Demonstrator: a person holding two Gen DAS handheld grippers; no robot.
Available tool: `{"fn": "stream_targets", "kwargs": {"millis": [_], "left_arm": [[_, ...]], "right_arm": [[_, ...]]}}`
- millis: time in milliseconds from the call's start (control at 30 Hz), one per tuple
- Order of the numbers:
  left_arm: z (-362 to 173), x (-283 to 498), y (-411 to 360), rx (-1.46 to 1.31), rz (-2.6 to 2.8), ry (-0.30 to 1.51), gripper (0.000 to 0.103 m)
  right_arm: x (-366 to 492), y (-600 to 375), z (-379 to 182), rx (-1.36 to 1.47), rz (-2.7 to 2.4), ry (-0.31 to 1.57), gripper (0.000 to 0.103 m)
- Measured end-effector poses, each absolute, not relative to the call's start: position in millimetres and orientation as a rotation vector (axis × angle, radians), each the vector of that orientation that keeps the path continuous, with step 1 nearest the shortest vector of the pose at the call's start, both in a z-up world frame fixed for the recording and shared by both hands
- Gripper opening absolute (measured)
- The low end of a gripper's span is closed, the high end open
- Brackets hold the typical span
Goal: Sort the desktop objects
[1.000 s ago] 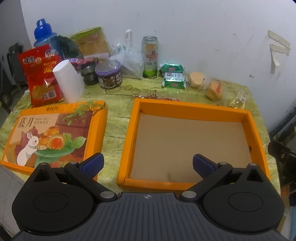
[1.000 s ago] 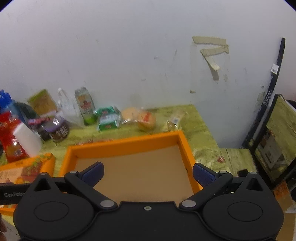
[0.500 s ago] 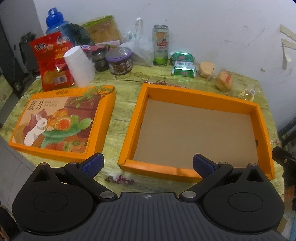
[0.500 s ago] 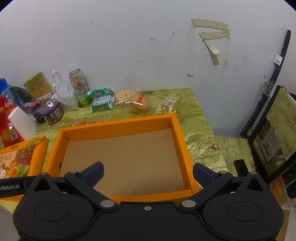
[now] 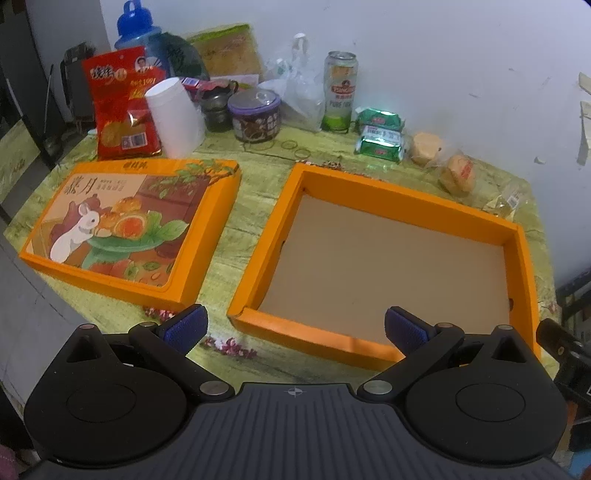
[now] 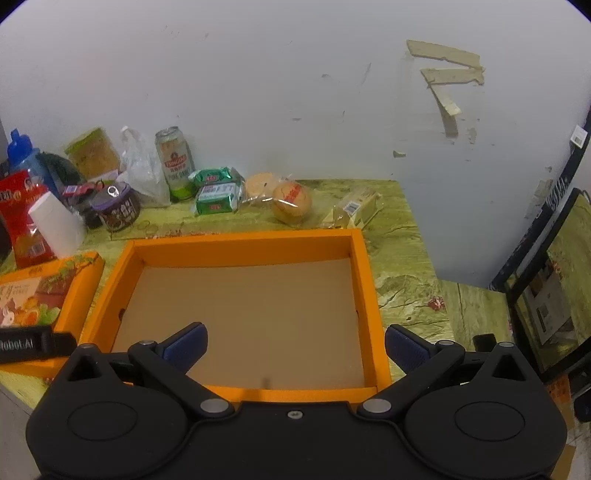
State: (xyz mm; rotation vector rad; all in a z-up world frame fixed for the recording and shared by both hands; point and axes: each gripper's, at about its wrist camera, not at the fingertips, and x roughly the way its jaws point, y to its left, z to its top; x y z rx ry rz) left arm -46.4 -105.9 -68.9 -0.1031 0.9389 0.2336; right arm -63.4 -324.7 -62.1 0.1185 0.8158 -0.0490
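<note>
An empty orange box (image 5: pixel 402 206) (image 6: pixel 243 240) with a brown floor lies on the table, and its printed lid (image 5: pixel 122 221) (image 6: pixel 40 291) rests to its left. Along the wall stand a beer can (image 5: pixel 340 92) (image 6: pixel 175 162), green snack packs (image 5: pixel 380 142) (image 6: pixel 218 197), wrapped buns (image 5: pixel 458 173) (image 6: pixel 291 201), a purple-lidded jar (image 5: pixel 255 114) (image 6: pixel 116 206), a white cup (image 5: pixel 175 118) (image 6: pixel 55 225) and a red snack bag (image 5: pixel 122 103) (image 6: pixel 18 214). My left gripper (image 5: pixel 295 328) hangs open over the box's near edge. My right gripper (image 6: pixel 295 345) is open above the box's near right part. Both hold nothing.
A blue bottle (image 5: pixel 133 26) (image 6: pixel 22 155), a clear plastic bag (image 5: pixel 299 99) (image 6: pixel 142 173) and a small wrapped pack (image 6: pixel 354 212) also crowd the back. The table ends at the right beside a dark frame (image 6: pixel 546 295). The left gripper's body (image 6: pixel 33 343) shows at the right view's left edge.
Both grippers have drawn back and risen, so more of the table and the whole box show now. Their jaws have stayed open and no object has moved.
</note>
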Motion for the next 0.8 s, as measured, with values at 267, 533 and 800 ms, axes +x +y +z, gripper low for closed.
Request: {"fn": "stream_targets", "kwargs": {"millis": [267, 533, 800], "left_arm": [[-70, -38, -106, -0.111, 0.213, 0.967, 0.103], [9, -22, -90, -0.071, 0.171, 0.778, 0.103], [107, -5, -70, -0.069, 0.118, 0.594, 0.103]], "right_arm": [[-64, -345, -58, 0.160, -0.040, 0.777, 0.102], [-57, -359, -4, 0.180, 0.147, 0.581, 0.102], [-24, -387, 88, 0.227, 0.270, 0.367, 0.103]]}}
